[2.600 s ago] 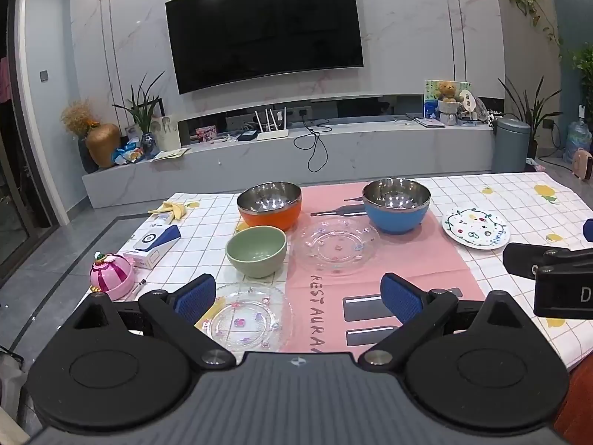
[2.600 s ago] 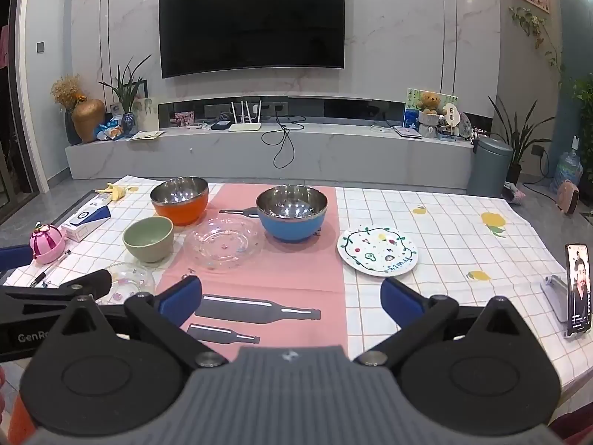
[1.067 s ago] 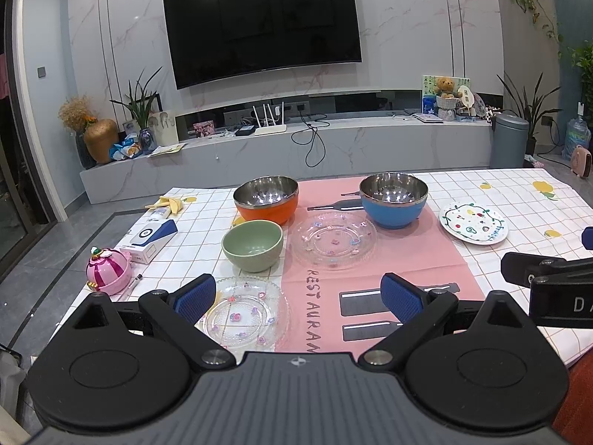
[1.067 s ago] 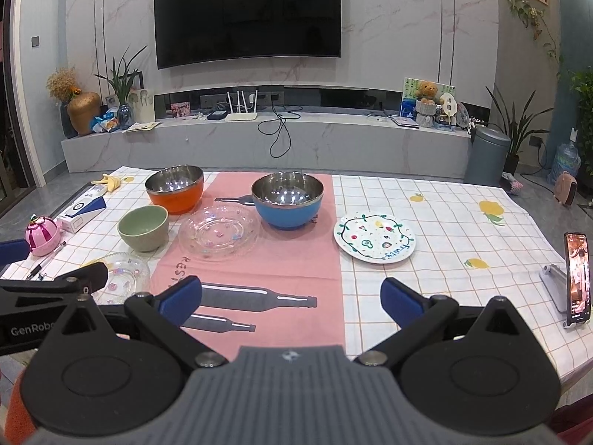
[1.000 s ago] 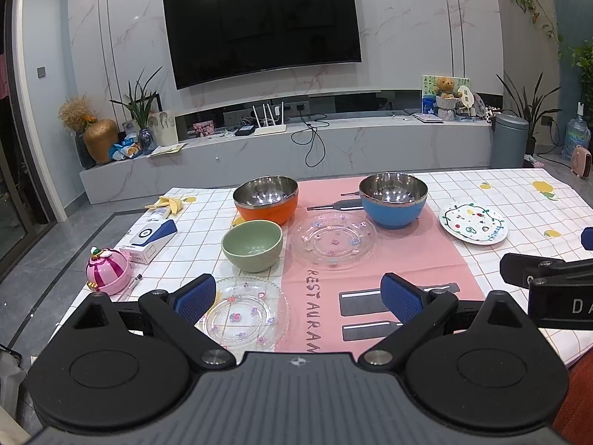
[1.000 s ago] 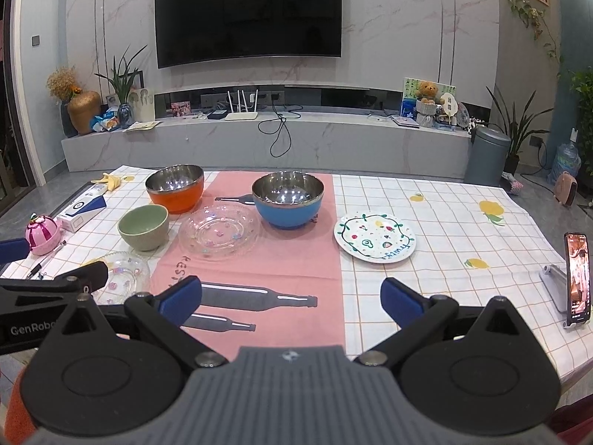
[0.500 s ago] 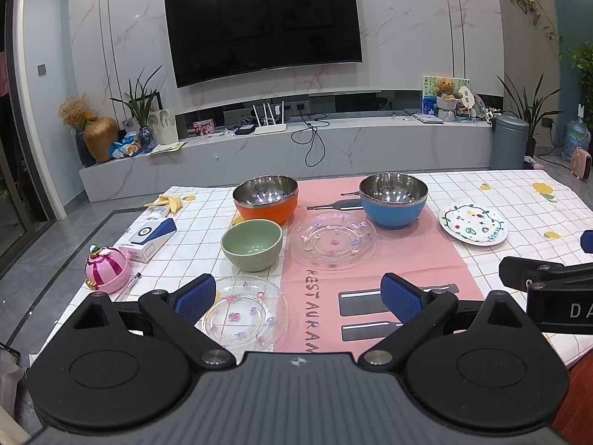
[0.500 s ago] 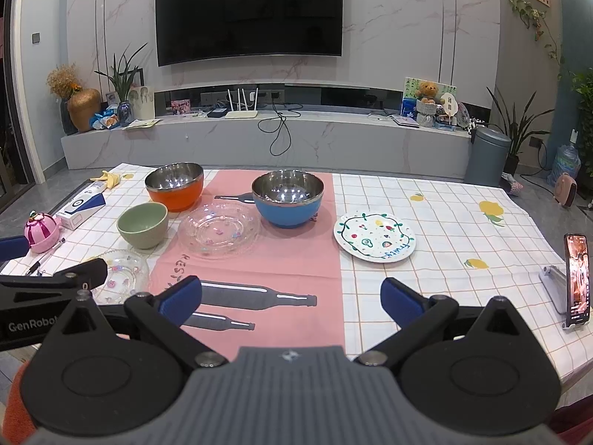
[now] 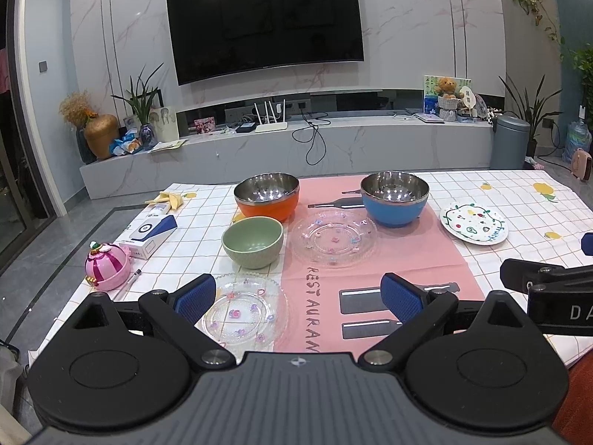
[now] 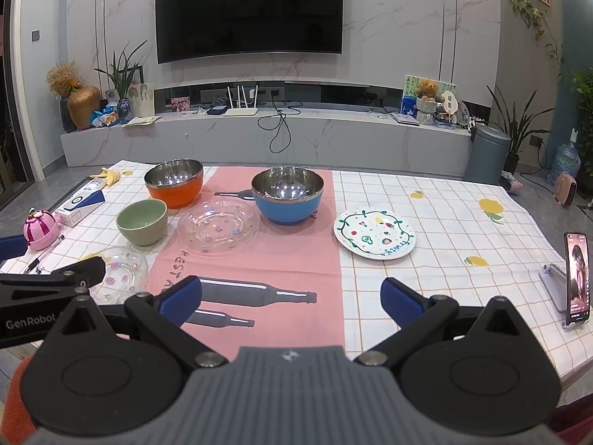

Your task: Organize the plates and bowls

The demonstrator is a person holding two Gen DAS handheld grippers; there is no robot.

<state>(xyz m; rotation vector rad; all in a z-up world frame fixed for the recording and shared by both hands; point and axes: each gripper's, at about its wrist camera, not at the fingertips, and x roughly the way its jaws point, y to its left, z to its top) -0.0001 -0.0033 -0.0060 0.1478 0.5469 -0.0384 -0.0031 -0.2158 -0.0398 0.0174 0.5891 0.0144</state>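
Almost nothing changed: both views only drifted back slightly, no dish moved. Left hand-held gripper [image 9: 298,293] and right hand-held gripper [image 10: 291,296] gape wide, empty, low in frame. Small glass plate [image 9: 244,313] lower left, green bowl [image 9: 252,241] mid-left on bench [image 9: 519,200]; sorting not started.

Orange bowl [image 9: 267,196] and blue bowl [image 9: 395,198], both steel-lined, sat upright at back. Green bowl [image 9: 252,241] stood before the orange one. Large glass plate [image 9: 333,239] lay between; small glass plate [image 9: 244,309] nearest; painted white plate [image 9: 473,223] right.
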